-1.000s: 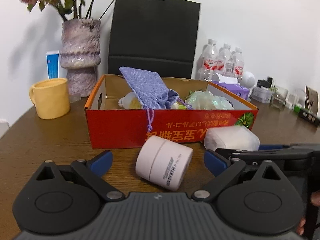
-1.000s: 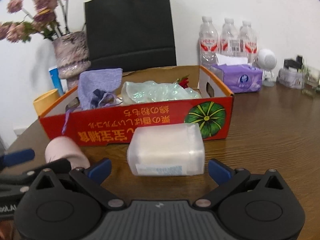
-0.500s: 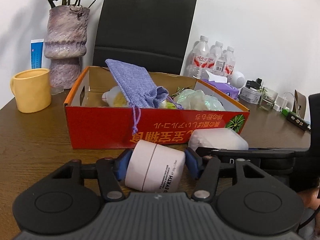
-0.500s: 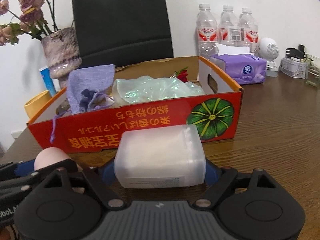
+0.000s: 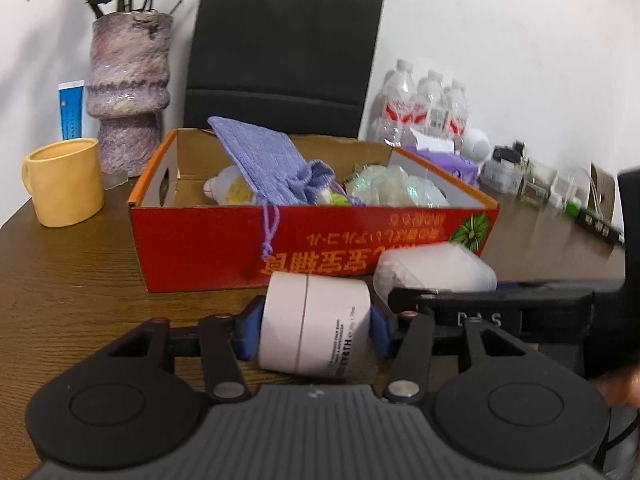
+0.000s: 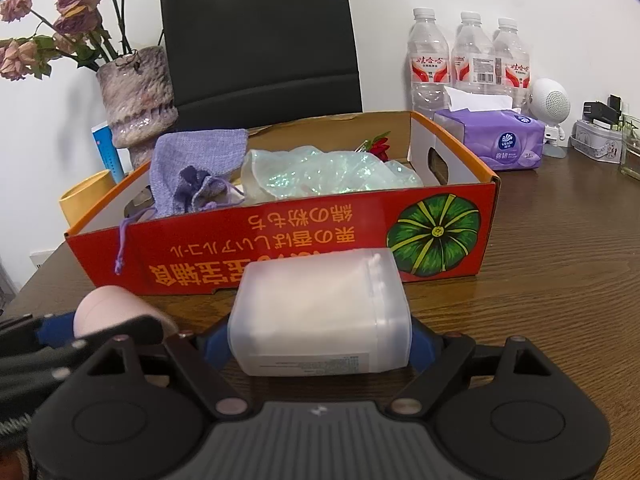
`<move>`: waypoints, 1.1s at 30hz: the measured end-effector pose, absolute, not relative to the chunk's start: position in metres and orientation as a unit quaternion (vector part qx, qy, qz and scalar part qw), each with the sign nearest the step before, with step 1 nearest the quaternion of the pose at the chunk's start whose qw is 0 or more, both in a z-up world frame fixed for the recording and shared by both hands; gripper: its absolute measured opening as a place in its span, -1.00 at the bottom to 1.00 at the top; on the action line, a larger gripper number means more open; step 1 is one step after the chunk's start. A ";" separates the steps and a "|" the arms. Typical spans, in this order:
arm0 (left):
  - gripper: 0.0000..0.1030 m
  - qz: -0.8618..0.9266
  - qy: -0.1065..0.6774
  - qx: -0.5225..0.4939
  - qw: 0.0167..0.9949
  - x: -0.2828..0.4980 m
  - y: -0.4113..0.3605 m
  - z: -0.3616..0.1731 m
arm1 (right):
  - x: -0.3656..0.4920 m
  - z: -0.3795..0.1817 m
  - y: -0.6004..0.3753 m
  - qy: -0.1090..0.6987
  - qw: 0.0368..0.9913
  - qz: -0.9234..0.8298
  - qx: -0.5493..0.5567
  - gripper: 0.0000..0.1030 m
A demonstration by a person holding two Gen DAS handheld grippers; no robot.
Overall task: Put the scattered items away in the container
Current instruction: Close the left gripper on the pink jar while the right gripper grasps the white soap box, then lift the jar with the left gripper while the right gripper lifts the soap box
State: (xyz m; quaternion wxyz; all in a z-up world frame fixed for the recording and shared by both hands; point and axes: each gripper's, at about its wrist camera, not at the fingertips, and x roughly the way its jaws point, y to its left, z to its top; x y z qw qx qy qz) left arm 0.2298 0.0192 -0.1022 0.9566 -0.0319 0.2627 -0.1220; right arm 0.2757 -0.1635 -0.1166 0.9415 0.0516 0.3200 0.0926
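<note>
Lit evenly and brightly from overhead, with only soft shadows thrown on the white wall (image 5: 500, 40) behind the vase (image 5: 128, 92). Smeared by motion blur far right of the jaws in the left view, around the bottles (image 5: 424, 108). Sharper throughout the right view. Bent hard at the edges, corners blacked out.

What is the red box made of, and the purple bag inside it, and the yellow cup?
The red box looks like printed cardboard: its inner walls are plain brown and white, with a cut-out handle hole. The purple bag looks like coarse woven cloth, soft and crumpled, with a drawstring hanging over the box's edge. The yellow cup is probably matte glazed ceramic, thick-walled and dull, though plastic is possible.
</note>
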 end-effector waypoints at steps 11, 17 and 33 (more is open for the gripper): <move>0.02 -0.123 0.263 -0.032 0.957 0.229 0.019 -0.102 | 0.275 -0.117 -0.162 0.321 0.942 0.092 0.046 0.63; 0.02 -0.121 0.263 -0.033 0.957 0.229 0.018 -0.102 | 0.275 -0.117 -0.162 0.320 0.942 0.092 0.047 0.63; 0.02 -0.117 0.261 -0.042 0.957 0.228 0.022 -0.102 | 0.269 -0.117 -0.163 0.319 0.942 0.098 0.045 0.62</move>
